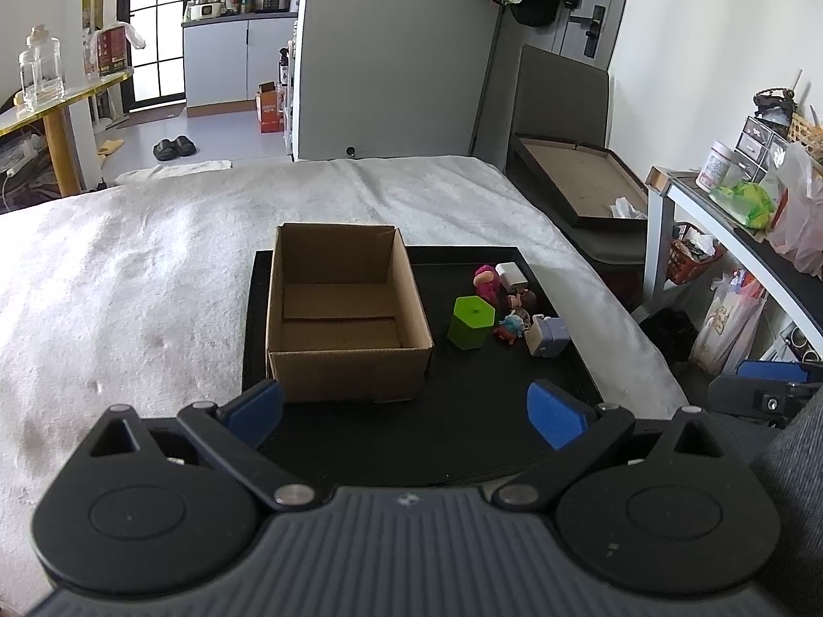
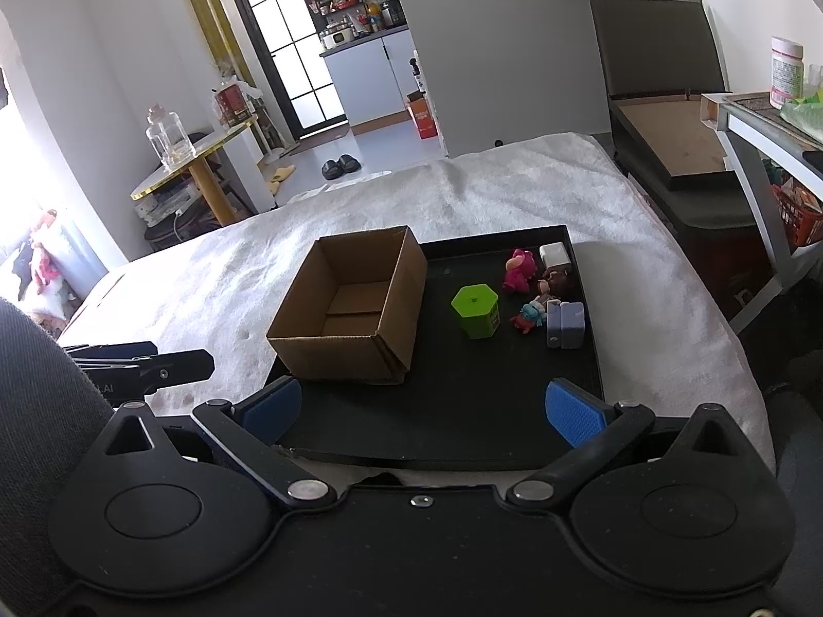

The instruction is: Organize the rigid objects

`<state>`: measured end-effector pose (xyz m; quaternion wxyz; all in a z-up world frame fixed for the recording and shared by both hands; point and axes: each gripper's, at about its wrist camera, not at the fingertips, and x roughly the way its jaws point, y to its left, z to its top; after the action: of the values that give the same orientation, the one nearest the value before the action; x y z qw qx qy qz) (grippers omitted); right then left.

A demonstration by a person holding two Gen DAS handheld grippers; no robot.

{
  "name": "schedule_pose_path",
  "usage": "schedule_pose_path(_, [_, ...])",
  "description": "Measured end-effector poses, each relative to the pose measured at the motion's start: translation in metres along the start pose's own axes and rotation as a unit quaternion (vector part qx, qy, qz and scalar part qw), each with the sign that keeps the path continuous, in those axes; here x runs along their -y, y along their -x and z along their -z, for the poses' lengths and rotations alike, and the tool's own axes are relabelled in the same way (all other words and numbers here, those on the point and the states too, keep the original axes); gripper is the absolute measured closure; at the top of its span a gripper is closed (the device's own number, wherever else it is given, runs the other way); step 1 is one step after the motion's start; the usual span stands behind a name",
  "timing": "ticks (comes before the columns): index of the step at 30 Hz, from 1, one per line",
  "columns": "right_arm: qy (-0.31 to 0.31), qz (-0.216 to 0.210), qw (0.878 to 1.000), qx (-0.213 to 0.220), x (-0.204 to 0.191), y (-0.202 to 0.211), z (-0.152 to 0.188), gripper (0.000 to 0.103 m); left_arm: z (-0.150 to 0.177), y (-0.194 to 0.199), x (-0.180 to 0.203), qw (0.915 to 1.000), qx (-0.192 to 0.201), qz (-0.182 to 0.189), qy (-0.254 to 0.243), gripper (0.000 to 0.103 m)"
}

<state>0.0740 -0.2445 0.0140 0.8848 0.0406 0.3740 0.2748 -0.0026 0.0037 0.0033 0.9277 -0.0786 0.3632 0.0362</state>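
On the bed (image 1: 154,267), under a white fleecy cover, I have a black tray (image 1: 463,437) carrying everything.

Item 1: cardboard box (image 1: 344,308), open-topped and empty, on the tray's 9 o'clock half; its near wall sits just beyond my left claw (image 1: 406,411).

Item 2: green hexagonal container (image 1: 470,321), upright, at centre, apart from the box.

Item 3: cluster toward 2 o'clock, against the tray's right rim: pink figure (image 1: 486,280), white block (image 1: 512,275), brown-haired figure (image 1: 522,301), small teal-and-red figure (image 1: 509,326), pale blue-grey block (image 1: 548,337). Whether they touch one another I cannot tell.

Open room: bare tray floor across the near half, from box to right rim; bare cover past every tray edge.

Left claw: spread wide, holding nothing. Right claw (image 2: 427,411): likewise wide apart and empty, hovering over the tray's near edge.

Right view only: the left claw's side at 9 o'clock and the tray's near rim. Left view only: the right claw's edge at 3 o'clock.
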Motion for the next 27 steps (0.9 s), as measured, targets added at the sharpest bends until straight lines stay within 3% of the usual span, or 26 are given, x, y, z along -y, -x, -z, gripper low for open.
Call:
schedule_pose_path(14, [-0.005, -0.018, 1.0, -0.002, 0.006, -0.008, 0.002, 0.0, 0.0, -0.005, 0.002, 0.9999, -0.002, 0.009, -0.007, 0.002])
schedule_pose_path(27, [-0.019, -0.009, 1.0, -0.006, 0.023, -0.023, 0.005, 0.0, -0.002, -0.02, -0.003, 0.9995, -0.014, -0.021, -0.02, 0.002])
